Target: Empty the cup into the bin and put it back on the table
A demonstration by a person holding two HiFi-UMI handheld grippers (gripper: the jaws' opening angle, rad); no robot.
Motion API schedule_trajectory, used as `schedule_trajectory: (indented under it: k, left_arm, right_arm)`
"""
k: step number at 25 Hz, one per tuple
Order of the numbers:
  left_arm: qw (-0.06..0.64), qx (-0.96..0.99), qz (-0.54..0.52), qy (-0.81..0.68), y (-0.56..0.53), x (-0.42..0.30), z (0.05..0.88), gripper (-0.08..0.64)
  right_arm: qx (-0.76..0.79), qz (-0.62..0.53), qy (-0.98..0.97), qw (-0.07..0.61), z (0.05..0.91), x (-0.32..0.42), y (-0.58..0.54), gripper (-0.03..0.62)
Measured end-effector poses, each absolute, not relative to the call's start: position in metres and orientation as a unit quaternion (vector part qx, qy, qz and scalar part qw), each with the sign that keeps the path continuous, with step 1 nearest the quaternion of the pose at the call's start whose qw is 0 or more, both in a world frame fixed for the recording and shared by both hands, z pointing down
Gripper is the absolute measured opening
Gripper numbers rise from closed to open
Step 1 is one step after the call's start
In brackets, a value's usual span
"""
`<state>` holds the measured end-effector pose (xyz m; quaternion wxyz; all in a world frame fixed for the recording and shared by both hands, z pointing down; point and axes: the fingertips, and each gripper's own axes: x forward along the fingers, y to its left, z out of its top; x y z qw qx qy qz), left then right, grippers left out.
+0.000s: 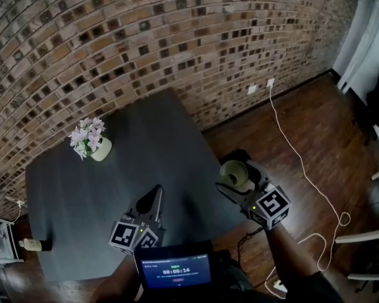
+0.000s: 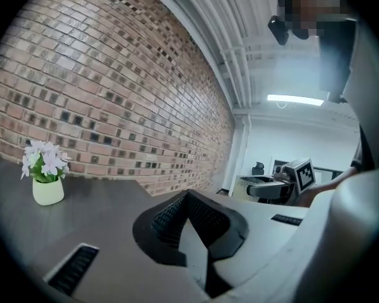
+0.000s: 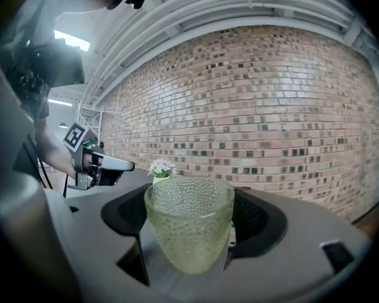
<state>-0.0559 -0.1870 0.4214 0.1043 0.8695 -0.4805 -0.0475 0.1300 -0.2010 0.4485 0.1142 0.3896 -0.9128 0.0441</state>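
Brick wall [image 1: 145, 43] behind my dark surface [image 1: 82, 201]. Right gripper [image 1: 235, 180] hangs past the surface's right edge, fingers gripping the green cup [image 3: 189, 232]. Left gripper [image 1: 155, 194] is over the near edge, fingers closed and empty. Flower vase [image 1: 101, 149] stands toward the far-left corner.

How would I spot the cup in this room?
Find the dark table by the brick wall. At its right edge, the right hand-held gripper holds the cup. It is pale green, bumpy glass, unlike the smooth pot of flowers.
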Motion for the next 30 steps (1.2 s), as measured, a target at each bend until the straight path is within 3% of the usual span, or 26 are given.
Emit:
schedule_trajectory:
  k: [17,30]
  left_arm:
    - [0.074,0.870,-0.070,-0.483,-0.222,-0.034,0.402,-0.008]
    - [0.051,0.837,-0.081,-0.539,-0.238,0.065,0.392,-0.008]
  right_arm:
    - [0.464,0.063,-0.870,0.156,0.429,0.215,-0.226,0.394]
    - [0.415,0.054,-0.889,0.185,0.425,0.333,-0.272,0.394]
